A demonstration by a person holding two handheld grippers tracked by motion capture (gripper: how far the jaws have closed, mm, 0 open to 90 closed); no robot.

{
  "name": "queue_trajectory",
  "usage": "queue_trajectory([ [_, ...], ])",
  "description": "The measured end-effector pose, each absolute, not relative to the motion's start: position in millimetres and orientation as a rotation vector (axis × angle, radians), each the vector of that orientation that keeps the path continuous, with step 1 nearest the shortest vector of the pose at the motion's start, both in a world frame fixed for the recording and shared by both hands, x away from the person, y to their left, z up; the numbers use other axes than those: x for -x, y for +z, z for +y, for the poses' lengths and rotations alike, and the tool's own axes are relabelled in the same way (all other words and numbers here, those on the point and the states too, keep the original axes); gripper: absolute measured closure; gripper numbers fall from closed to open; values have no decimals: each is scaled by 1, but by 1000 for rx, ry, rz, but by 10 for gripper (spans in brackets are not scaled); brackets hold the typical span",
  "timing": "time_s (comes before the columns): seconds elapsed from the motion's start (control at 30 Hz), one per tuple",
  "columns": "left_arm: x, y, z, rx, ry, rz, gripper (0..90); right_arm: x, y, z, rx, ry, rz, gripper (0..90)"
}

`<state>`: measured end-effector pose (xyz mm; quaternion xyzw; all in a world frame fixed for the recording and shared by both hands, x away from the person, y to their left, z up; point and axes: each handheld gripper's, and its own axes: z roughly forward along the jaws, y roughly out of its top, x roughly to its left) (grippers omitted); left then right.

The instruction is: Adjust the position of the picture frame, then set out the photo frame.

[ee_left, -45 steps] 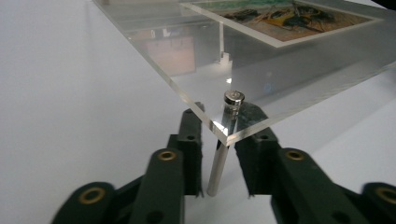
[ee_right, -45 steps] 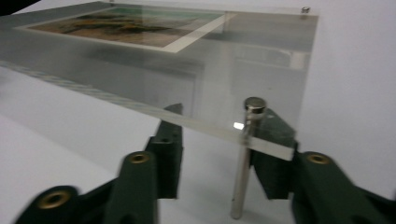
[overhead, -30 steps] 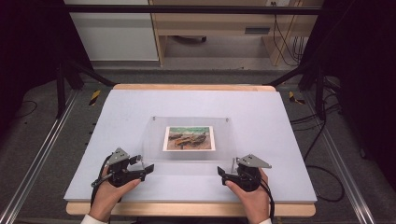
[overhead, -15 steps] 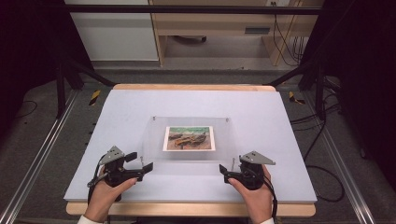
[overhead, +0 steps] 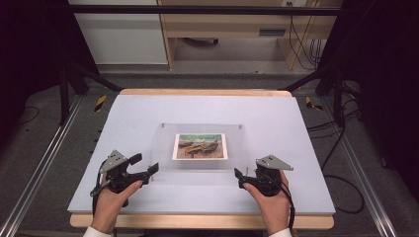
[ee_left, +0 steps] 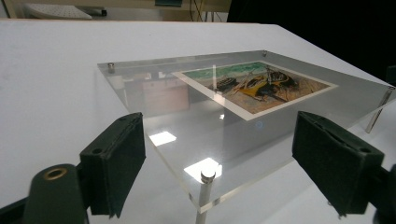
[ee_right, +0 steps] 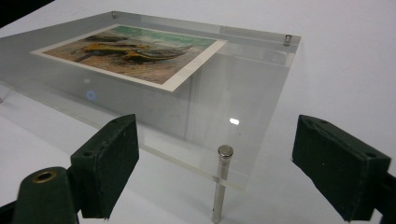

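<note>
A clear acrylic frame [overhead: 163, 148] stands on short metal pins in the middle of the white table. It holds a picture of boats [overhead: 200, 146]. My left gripper [overhead: 144, 164] is open at the frame's near left corner, apart from it. In the left gripper view, the near corner pin [ee_left: 207, 186] and plate corner lie between the open gripper's [ee_left: 224, 172] pads [ee_left: 116, 168]. My right gripper [overhead: 245, 170] is open at the near right corner. In the right gripper view, the gripper [ee_right: 219, 172] has a corner pin [ee_right: 223, 182] standing between its spread jaws, touching neither.
The white table top [overhead: 123, 118] has bare room on all sides of the frame. Its wooden front edge [overhead: 197, 221] lies just behind my hands. Metal rails [overhead: 44, 163] and cables [overhead: 341, 148] run along the floor on both sides.
Both hands have shifted slightly outward and forward beside the near corners of the frame. The frame has not moved.
</note>
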<state>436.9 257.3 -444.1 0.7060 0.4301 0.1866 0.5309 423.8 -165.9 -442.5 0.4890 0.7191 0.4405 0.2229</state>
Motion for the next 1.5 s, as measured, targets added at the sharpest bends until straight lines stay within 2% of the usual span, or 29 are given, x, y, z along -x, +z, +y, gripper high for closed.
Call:
queue_trajectory([
  [0.17,-441,-442,256,-1682,451,1046,191,-424,-439,-165,-1356,1234,1990,147],
  [0.27,-451,-436,256,-1701,431,1064,185,-428,-432,-165,-1331,1252,1981,111],
  [0.43,-472,-430,257,-1722,349,1086,158,-444,-424,-169,-1328,1266,2001,85],
  [0.53,-482,-432,255,-1735,346,1094,146,-464,-423,-174,-1306,1249,2073,111],
  [0.77,-475,-441,255,-1729,335,1121,144,-466,-433,-182,-1345,1306,2105,165],
  [1.13,-476,-453,250,-1769,316,1146,146,-471,-444,-180,-1398,1305,2158,173],
  [1.5,-478,-459,249,-1759,218,1178,141,-473,-450,-177,-1467,1345,2179,161],
])
